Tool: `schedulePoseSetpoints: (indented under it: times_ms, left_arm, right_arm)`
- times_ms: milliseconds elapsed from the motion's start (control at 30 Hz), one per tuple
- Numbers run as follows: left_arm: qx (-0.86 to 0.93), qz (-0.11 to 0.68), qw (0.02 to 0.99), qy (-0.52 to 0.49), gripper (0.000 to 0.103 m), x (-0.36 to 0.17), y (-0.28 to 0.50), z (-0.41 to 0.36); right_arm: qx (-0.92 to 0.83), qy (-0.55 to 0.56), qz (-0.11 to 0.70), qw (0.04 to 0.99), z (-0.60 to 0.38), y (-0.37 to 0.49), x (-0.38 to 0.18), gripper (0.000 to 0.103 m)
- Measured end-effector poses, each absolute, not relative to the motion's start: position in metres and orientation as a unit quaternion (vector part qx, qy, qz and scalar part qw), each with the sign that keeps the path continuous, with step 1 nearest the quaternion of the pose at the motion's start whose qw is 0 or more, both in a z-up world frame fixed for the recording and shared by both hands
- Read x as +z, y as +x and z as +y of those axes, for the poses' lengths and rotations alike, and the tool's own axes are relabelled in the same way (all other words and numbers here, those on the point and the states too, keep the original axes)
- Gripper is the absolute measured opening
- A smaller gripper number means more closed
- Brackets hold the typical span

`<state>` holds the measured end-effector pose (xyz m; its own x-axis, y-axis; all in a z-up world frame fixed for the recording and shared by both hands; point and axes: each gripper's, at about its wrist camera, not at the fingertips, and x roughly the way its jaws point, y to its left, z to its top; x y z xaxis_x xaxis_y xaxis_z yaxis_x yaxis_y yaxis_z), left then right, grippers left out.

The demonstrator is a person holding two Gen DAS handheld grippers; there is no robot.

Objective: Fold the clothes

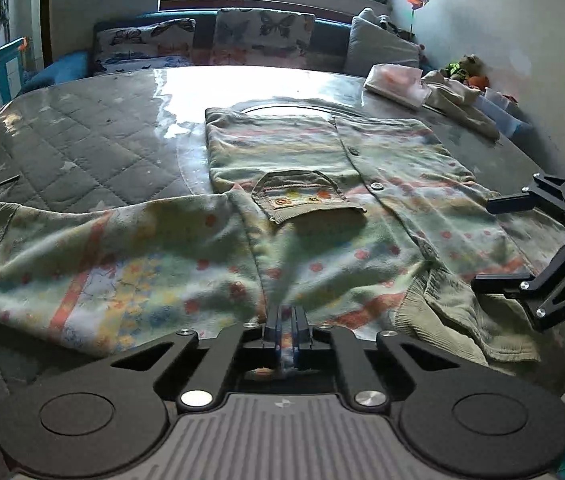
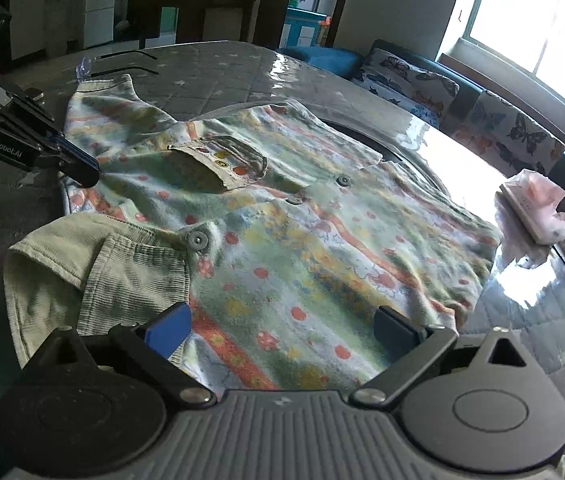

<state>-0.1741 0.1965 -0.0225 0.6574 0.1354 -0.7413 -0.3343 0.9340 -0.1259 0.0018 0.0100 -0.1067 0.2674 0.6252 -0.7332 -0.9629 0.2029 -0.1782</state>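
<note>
Pinching the near edge of the patterned shirt (image 1: 314,200), my left gripper (image 1: 285,320) has its fingers pressed together on a fold of the cloth. My right gripper (image 2: 282,326) has its blue-padded fingers (image 2: 168,328) spread wide, low over the shirt's shoulder and not holding anything. The shirt lies face up on the quilted table cover (image 1: 94,148), buttons (image 2: 198,238) fastened, chest pocket (image 1: 308,196) up, its ribbed collar (image 2: 122,268) just beside my right fingers and one sleeve (image 1: 82,256) stretched out sideways. From the right wrist view I read "GenRobot.AI" on the left gripper's body. A pink folded item (image 2: 534,210) sits well apart near the far edge.
</note>
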Motion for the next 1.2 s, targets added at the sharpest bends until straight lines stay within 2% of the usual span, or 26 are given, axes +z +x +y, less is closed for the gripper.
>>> schedulePoseSetpoints:
  times_ms: [33, 100, 133, 167, 200, 267, 333, 367, 433, 500, 667, 933, 1200]
  left_arm:
    - [0.131, 0.394, 0.901, -0.124, 0.008, -0.022, -0.174, 0.195]
    - [0.119, 0.391, 0.903, -0.134, 0.029, -0.020, -0.172, 0.193]
    - [0.114, 0.388, 0.904, -0.142, 0.036, -0.018, -0.171, 0.192]
    - [0.107, 0.383, 0.906, -0.145, 0.049, -0.016, -0.169, 0.190]
    - [0.104, 0.375, 0.910, -0.141, 0.059, -0.013, -0.167, 0.186]
    - [0.099, 0.354, 0.921, -0.127, 0.064, -0.006, -0.163, 0.178]
    - [0.087, 0.335, 0.929, -0.134, 0.077, -0.001, -0.159, 0.174]
    - [0.080, 0.326, 0.932, -0.138, 0.089, 0.001, -0.156, 0.172]
    - [0.068, 0.307, 0.938, -0.143, 0.092, 0.006, -0.151, 0.168]
    - [0.059, 0.293, 0.944, -0.143, 0.103, 0.010, -0.145, 0.163]
    - [0.041, 0.277, 0.948, -0.151, 0.103, 0.015, -0.129, 0.156]
    - [0.040, 0.285, 0.945, -0.154, 0.103, 0.013, -0.113, 0.148]
    - [0.055, 0.305, 0.942, -0.131, 0.103, 0.008, -0.109, 0.137]
  right_arm:
    - [0.544, -0.319, 0.264, 0.730, 0.010, 0.002, -0.107, 0.099]
    - [0.543, -0.319, 0.263, 0.731, 0.009, 0.002, -0.106, 0.099]
    - [0.543, -0.318, 0.262, 0.732, 0.008, 0.002, -0.105, 0.099]
    - [0.542, -0.314, 0.264, 0.733, 0.007, 0.002, -0.105, 0.099]
    - [0.542, -0.310, 0.266, 0.734, 0.006, 0.002, -0.104, 0.099]
    - [0.537, -0.298, 0.272, 0.741, 0.001, 0.004, -0.102, 0.099]
    - [0.529, -0.284, 0.277, 0.750, -0.006, 0.007, -0.100, 0.099]
    - [0.523, -0.276, 0.280, 0.756, -0.011, 0.009, -0.098, 0.099]
    - [0.507, -0.259, 0.286, 0.771, -0.023, 0.014, -0.096, 0.099]
    - [0.486, -0.237, 0.292, 0.789, -0.038, 0.020, -0.094, 0.099]
    - [0.410, -0.180, 0.307, 0.840, -0.083, 0.042, -0.093, 0.096]
    - [0.259, -0.090, 0.329, 0.904, -0.168, 0.085, -0.097, 0.086]
    - [0.159, -0.035, 0.341, 0.926, -0.221, 0.115, -0.105, 0.072]
